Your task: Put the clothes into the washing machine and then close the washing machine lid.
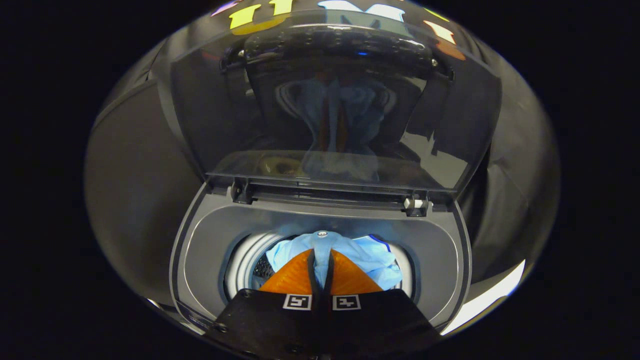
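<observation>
Entry: my jaws pinched the light-blue garment [350, 255] over the washing machine [200, 250] drum; loading step; next, release, then lower the raised lid [210, 110].

- No word, brand or number can be read anywhere on the washing machine [200, 250], on its raised lid [320, 110], or on the light blue garment [370, 257] in the drum
- The only signs are two square black-and-white coded markers [321, 302], set side by side on the body of the tool [320, 260] just behind its two fingers; they carry block patterns, not letters
- A small blue light [362, 52] glows near the top of the lid, with no legible text beside it
</observation>
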A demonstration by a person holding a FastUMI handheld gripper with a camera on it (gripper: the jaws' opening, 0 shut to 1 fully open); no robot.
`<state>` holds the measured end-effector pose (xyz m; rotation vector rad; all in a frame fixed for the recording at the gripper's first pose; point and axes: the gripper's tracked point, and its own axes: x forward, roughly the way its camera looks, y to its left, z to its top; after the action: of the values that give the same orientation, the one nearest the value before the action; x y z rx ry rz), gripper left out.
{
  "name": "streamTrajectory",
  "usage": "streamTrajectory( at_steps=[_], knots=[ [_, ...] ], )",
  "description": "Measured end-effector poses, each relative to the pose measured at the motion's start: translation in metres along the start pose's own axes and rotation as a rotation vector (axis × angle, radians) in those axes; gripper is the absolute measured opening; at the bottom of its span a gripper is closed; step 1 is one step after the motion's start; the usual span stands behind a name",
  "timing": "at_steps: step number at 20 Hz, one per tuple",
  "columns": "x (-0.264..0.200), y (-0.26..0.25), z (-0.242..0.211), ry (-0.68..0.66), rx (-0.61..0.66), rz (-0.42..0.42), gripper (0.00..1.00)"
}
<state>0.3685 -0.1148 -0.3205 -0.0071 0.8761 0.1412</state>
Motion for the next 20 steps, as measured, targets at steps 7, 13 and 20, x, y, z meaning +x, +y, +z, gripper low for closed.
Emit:
streamTrajectory(
  at_steps=[7,13,20],
  knots=[
    [0.001,-0.001,0.000,0.014,-0.001,-0.001,0.23],
    [-0.014,-0.006,0.003,-0.001,-0.024,-0.026,1.00],
    [-0.056,-0.010,0.042,-0.113,0.020,-0.016,1.00]
  ],
)
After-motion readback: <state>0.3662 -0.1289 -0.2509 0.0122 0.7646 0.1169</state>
